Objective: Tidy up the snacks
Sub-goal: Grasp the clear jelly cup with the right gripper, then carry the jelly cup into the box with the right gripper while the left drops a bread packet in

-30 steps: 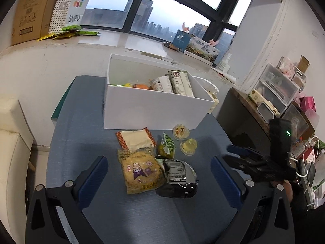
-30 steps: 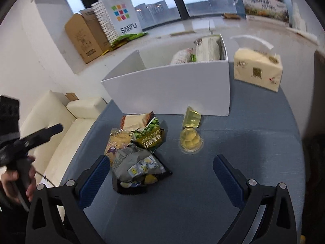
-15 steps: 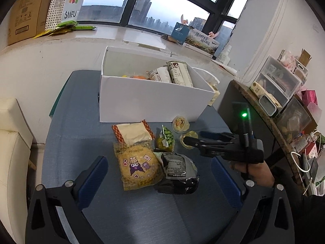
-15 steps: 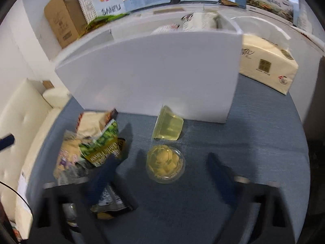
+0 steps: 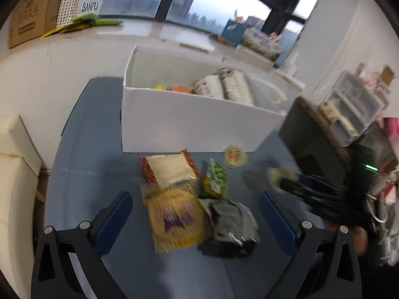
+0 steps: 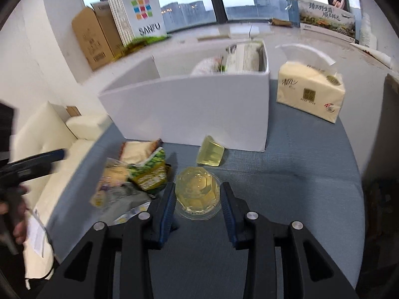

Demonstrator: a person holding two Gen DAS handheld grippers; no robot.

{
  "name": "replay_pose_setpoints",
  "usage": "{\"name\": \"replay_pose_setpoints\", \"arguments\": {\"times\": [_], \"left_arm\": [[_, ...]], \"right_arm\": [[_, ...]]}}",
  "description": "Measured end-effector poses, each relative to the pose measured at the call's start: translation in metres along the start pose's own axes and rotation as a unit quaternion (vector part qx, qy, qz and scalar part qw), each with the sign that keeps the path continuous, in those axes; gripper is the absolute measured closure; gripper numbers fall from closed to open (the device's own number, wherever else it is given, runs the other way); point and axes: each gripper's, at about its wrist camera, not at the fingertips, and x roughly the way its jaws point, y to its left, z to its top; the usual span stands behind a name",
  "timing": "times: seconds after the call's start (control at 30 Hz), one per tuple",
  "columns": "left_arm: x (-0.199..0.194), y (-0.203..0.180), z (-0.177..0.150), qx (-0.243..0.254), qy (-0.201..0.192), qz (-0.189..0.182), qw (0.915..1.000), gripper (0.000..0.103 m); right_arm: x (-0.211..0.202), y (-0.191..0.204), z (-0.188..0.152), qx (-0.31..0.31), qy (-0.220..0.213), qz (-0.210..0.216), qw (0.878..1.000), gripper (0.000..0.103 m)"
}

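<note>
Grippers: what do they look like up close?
Both grippers, left and right, are black angular plastic frames with silver screws. Their fingers have flat blue pads. A green light glows on the right one's body. Bare hands hold them; no sleeves show.

A round surface (image 6: 299, 186) covered in blue-grey fabric is carrying everything. A large open white cardboard box (image 6: 199, 109) is standing toward its far side, and a cream soft pack of tissues (image 6: 310, 94) is sitting just beside the box's right end. In front of the box a small clear jelly cup (image 6: 210, 154) is lying tipped against the box wall. A pile of snack bags is lying left of it: a cream packet with orange striped edges (image 5: 169, 169) nearest the box, a green bag (image 5: 215, 180), a yellow bag with purple print (image 5: 174, 219) and a black-and-silver bag (image 5: 232, 226), overlapping one another.
</note>
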Motion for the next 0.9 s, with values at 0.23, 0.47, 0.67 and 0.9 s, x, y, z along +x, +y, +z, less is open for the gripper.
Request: {"name": "replay_pose_setpoints", "arguments": {"times": [0.23, 0.47, 0.67, 0.9], "left_arm": [[0.075, -0.001, 0.031, -0.009, 0.035, 0.083, 0.9959, 0.0], [0.127, 0.003, 0.03, -0.038, 0.075, 0.143, 0.9861, 0.001], [0.118, 0.0, 0.023, -0.018, 0.041, 0.156, 0.9868, 0.034], [0.052, -0.004, 0.016, -0.006, -0.04, 0.086, 0.9954, 0.037]], "right_arm": [[-0.022, 0.011, -0.007, -0.001, -0.024, 0.003, 1.0, 0.064], [-0.017, 0.009, -0.011, 0.006, -0.017, 0.001, 1.0, 0.064], [-0.017, 0.01, -0.018, 0.008, -0.014, 0.008, 1.0, 0.064], [-0.02, 0.011, -0.016, 0.006, -0.021, 0.011, 1.0, 0.064]]}}
